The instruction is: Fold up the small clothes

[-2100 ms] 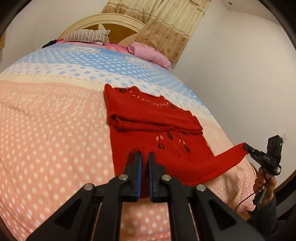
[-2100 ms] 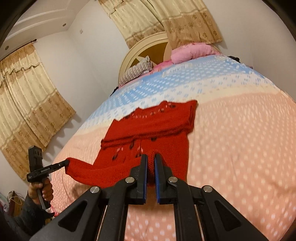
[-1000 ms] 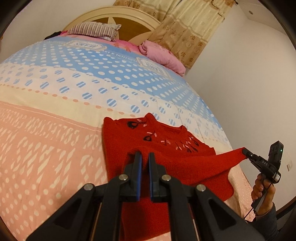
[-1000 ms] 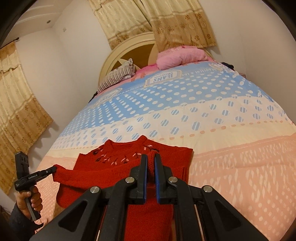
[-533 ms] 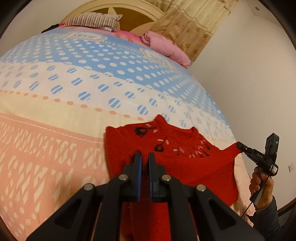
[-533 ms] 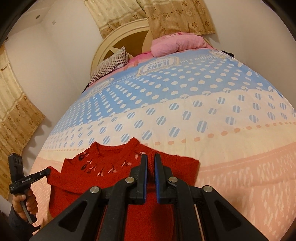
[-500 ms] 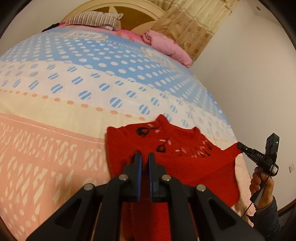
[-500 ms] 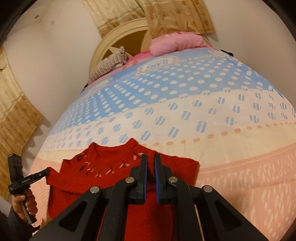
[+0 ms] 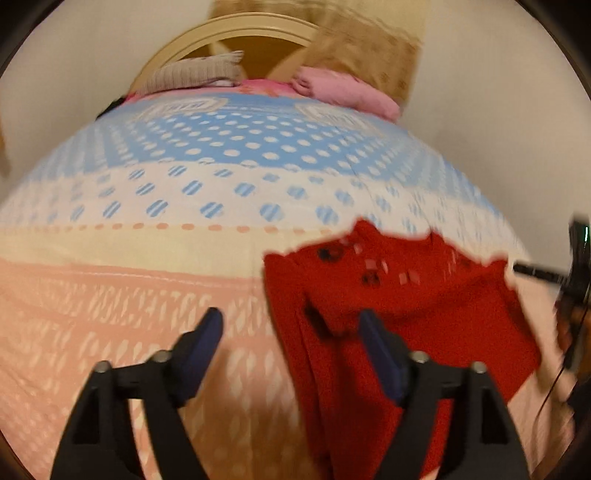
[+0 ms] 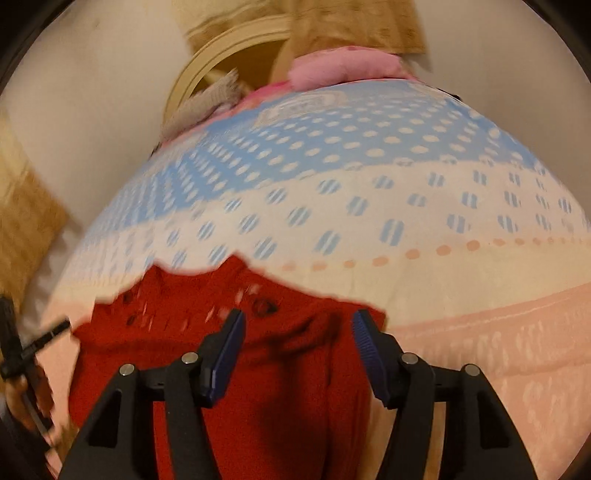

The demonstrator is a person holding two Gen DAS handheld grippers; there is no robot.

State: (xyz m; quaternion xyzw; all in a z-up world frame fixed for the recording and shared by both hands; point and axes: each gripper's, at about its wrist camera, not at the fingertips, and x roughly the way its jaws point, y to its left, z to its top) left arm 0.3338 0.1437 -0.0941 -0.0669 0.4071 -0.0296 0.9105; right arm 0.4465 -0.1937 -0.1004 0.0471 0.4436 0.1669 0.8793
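A wide bed [image 9: 110, 236] fills both views, its cotton cover printed in bands: blue with white dots at the far end, cream with striped blue dots in the middle, and salmon pink with pale dashes nearest the cameras. Behind it rises a curved cream headboard [image 9: 236, 27] with a wooden panel, and tan patterned curtains [image 9: 373, 55] hang against the plain wall. A soft pink pillow [image 9: 347, 92] and a striped grey-brown pillow [image 9: 192, 75] lie at the head. The red knitted sweater [image 9: 424, 314] lies folded on the pink band of the cover, its neckline toward the cream band; the wool looks fuzzy and thick, with small cut-out holes and dark stitched motifs across the chest, and a doubled fold runs along its length. The left gripper [image 9: 290, 326] has its dark blue ribbed pads spreading apart, one over bare cover and the other over the sweater's edge, with cloth lying between them but no pad pressing on it. The right gripper [image 10: 297, 334] is likewise opening over the sweater's upper corner, the knit below loose and ungripped. Both views are motion-blurred.
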